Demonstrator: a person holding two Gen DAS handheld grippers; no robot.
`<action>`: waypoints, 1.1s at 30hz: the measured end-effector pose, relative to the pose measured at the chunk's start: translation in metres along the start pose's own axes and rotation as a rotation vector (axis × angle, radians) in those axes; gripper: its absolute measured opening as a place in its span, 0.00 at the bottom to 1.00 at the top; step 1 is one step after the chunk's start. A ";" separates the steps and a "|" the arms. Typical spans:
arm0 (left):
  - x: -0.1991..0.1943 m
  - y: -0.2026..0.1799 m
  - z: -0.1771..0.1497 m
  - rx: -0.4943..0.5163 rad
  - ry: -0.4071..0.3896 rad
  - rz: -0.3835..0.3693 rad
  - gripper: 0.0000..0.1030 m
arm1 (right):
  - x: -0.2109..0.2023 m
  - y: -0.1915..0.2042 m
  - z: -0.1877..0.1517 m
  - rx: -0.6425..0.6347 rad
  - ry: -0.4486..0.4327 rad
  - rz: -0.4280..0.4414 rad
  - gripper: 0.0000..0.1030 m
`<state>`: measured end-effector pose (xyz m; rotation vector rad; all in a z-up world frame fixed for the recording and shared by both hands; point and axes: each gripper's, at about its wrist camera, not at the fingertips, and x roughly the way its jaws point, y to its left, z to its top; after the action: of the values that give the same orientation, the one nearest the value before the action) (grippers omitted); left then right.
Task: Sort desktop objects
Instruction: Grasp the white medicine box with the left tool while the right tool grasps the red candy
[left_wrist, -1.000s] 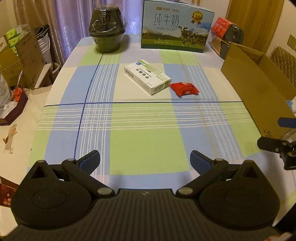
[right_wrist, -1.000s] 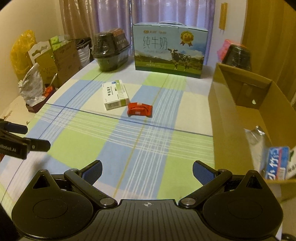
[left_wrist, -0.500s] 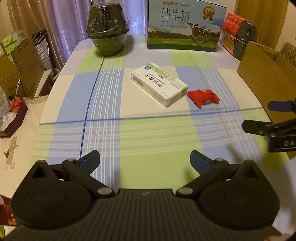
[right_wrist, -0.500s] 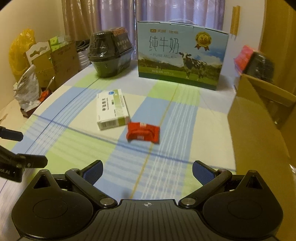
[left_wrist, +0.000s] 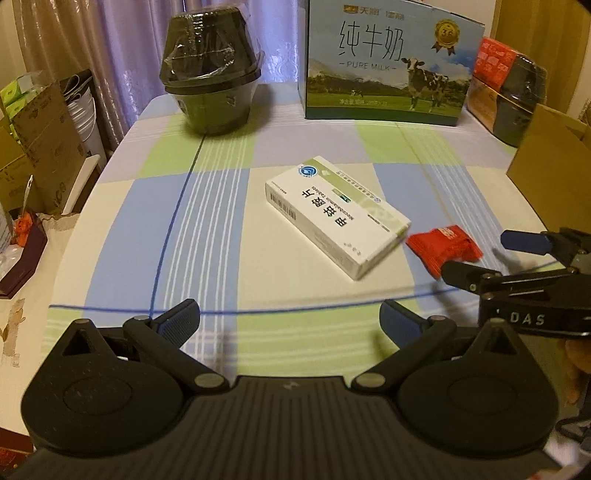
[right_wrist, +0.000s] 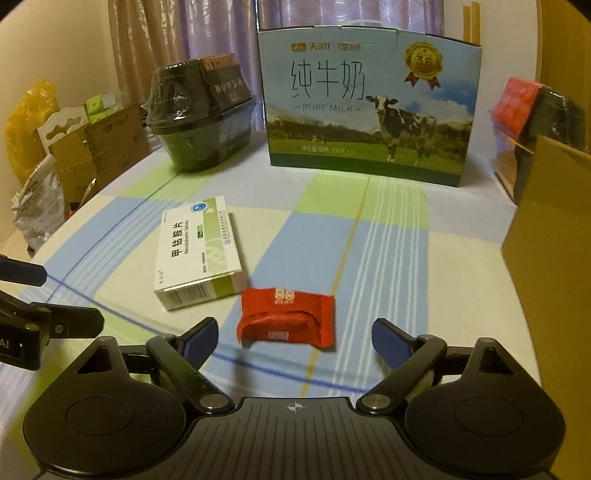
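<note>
Nearest in the right wrist view, the right gripper (right_wrist: 294, 338) has its jaws wide apart and holds nothing. The red packet (right_wrist: 286, 317) lies flat on the bench just ahead of the gap between the fingertips, not touching either one. In the left wrist view the left gripper (left_wrist: 290, 319) also has its jaws spread apart and empty, hanging over a green and blue patch of the checked cloth on the bench (left_wrist: 122, 236).

Just beyond, the white medicine box (left_wrist: 334, 216) lies flat at a slant, its near right corner close beside the red packet (left_wrist: 445, 245); whether the two touch cannot be told. The right gripper (left_wrist: 480, 254) reaches in from the right edge of that view, its fingers on either side of the packet's right end.

Further right stands an open cardboard box (right_wrist: 550, 236) at the bench edge. At the far end of the bench are a dark wrapped container (left_wrist: 212, 77) on the left and a tall milk carton box (right_wrist: 369, 107) with a cow printed on it, upright, near the curtains.
</note>
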<state>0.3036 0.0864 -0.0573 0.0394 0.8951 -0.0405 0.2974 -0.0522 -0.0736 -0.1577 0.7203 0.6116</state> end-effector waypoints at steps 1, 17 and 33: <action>0.004 0.000 0.001 -0.002 -0.001 -0.001 0.99 | 0.003 0.001 0.000 -0.005 -0.005 0.001 0.82; 0.031 -0.005 0.009 -0.041 -0.028 -0.036 0.99 | 0.022 0.000 -0.005 -0.071 -0.029 -0.008 0.44; 0.061 -0.033 0.049 -0.189 -0.048 -0.069 0.99 | 0.035 -0.033 0.009 -0.096 -0.044 -0.048 0.39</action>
<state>0.3783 0.0502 -0.0742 -0.1684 0.8489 -0.0211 0.3424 -0.0592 -0.0922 -0.2491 0.6437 0.6026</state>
